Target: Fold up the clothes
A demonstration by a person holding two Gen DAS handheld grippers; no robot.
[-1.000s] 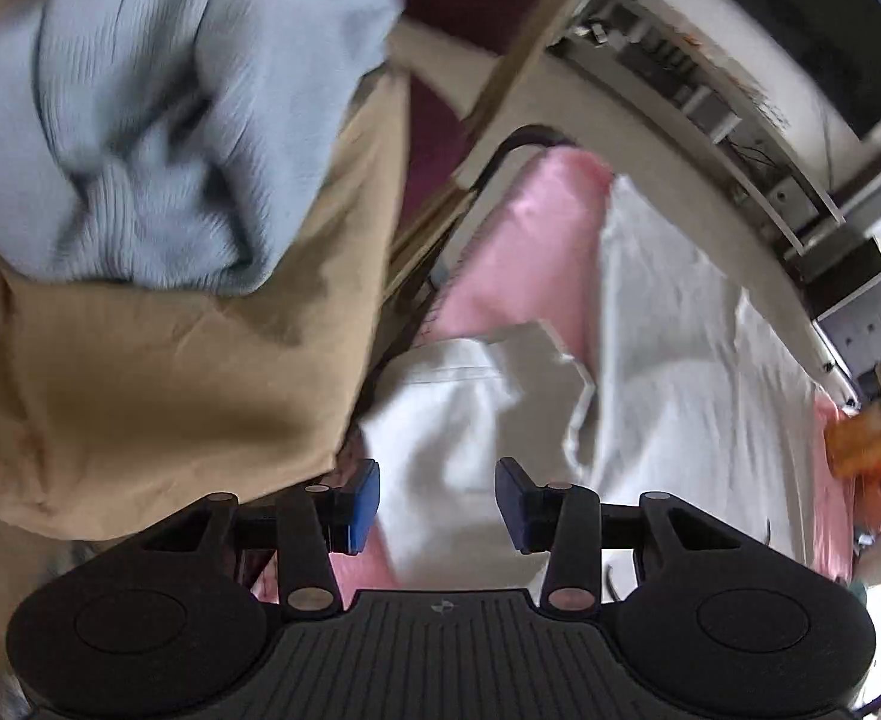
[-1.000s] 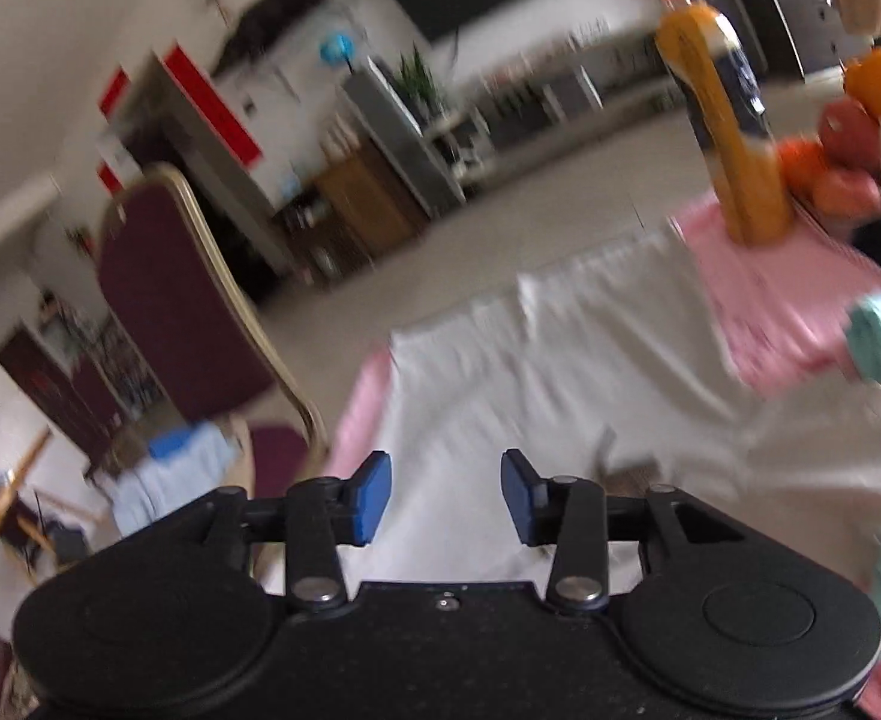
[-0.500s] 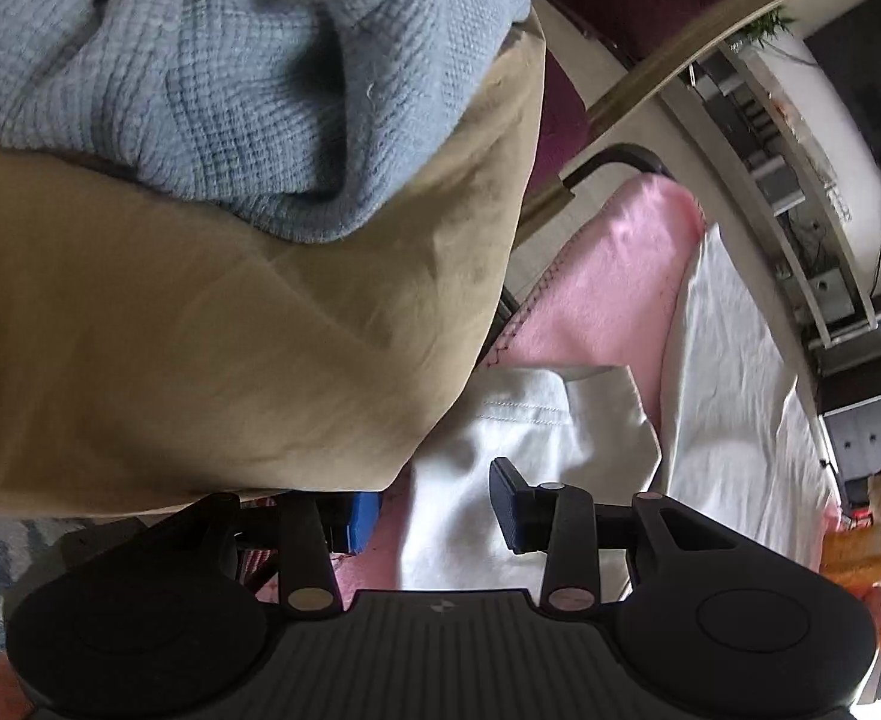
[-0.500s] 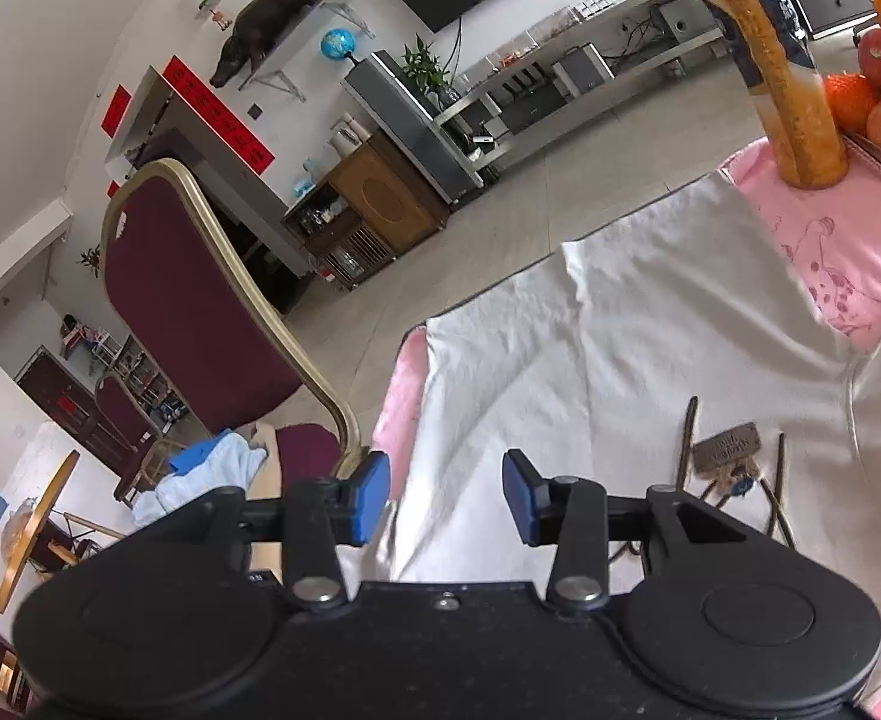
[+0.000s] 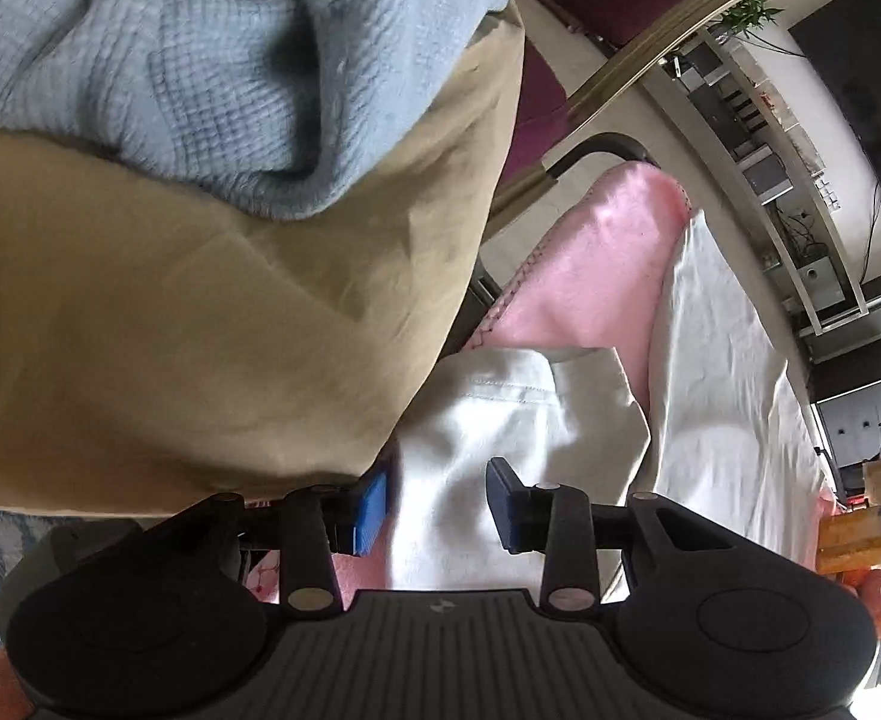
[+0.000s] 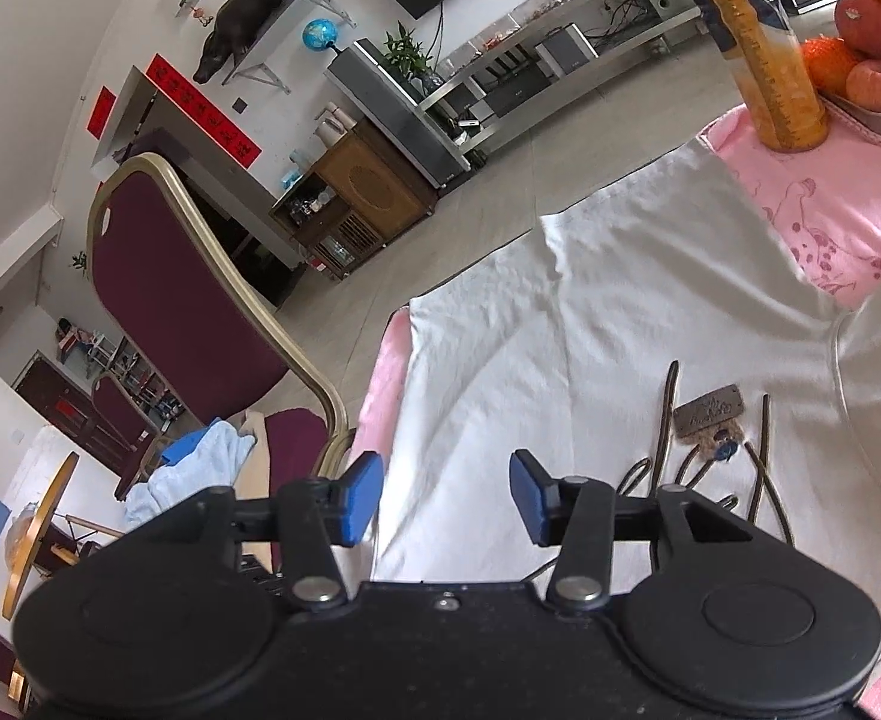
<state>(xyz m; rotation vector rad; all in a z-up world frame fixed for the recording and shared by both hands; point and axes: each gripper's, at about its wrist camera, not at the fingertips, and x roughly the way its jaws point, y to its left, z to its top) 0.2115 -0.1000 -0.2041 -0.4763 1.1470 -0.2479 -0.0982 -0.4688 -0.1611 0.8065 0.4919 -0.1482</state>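
A white garment (image 5: 710, 372) lies spread on the pink tablecloth (image 5: 578, 276); it also shows in the right wrist view (image 6: 590, 324), with a brown label and cords (image 6: 707, 414) on it. A tan garment (image 5: 200, 330) and a light blue knit (image 5: 230, 78) hang close at the left. My left gripper (image 5: 437, 504) is open over a folded white corner (image 5: 518, 414), its left finger touching the tan cloth. My right gripper (image 6: 446, 492) is open and empty above the white garment's left edge.
A maroon chair with a gold frame (image 6: 170, 276) stands left of the table, with blue clothes (image 6: 200, 462) on its seat. An orange juice bottle (image 6: 764, 66) and fruit (image 6: 872, 78) sit at the table's far right. Shelves and a cabinet (image 6: 368, 192) line the wall.
My left gripper has moved in low under the tan and blue clothes, towards the white corner. My right gripper has steadied and dropped closer over the white garment. Both stay open.
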